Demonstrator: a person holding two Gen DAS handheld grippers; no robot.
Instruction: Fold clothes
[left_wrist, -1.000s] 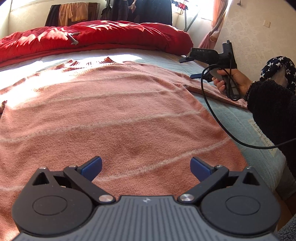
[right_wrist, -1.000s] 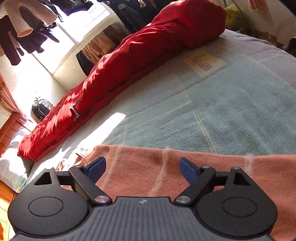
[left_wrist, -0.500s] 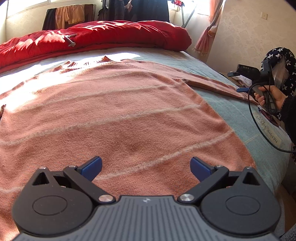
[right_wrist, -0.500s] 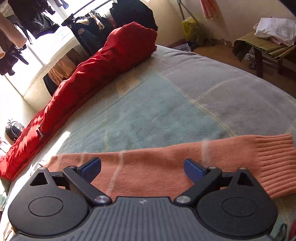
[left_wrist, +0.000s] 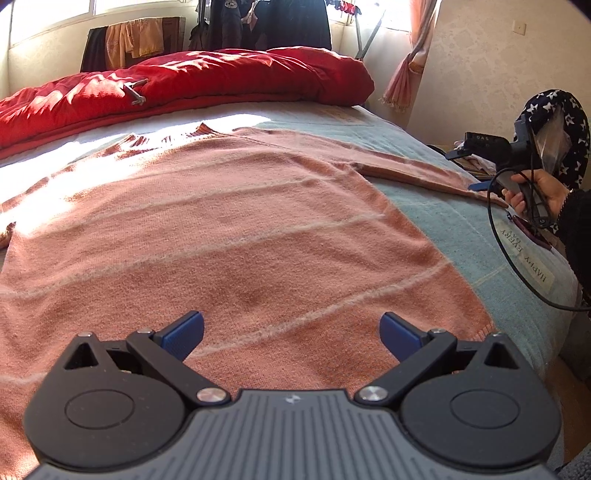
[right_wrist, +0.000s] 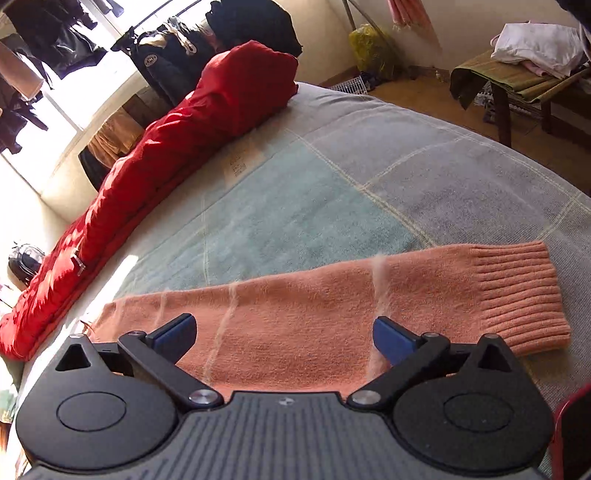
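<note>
Right wrist view shows the right gripper (right_wrist: 284, 334), like the left gripper (left_wrist: 291, 330), wide open and empty over the sweater's (left_wrist: 221, 229) flat sleeve (right_wrist: 332, 306), whose loose cuff (right_wrist: 521, 295) at 3 o'clock might slip out of a shallow pinch.

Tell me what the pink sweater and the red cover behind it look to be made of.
Sweater: soft fuzzy knit, likely wool or acrylic; ribbed cuff and hazy pale stripes show it. Red cover: smooth, slightly shiny woven fabric, puffy, probably a filled quilt or a sleeping bag with a synthetic shell; a zip pull shows.
</note>
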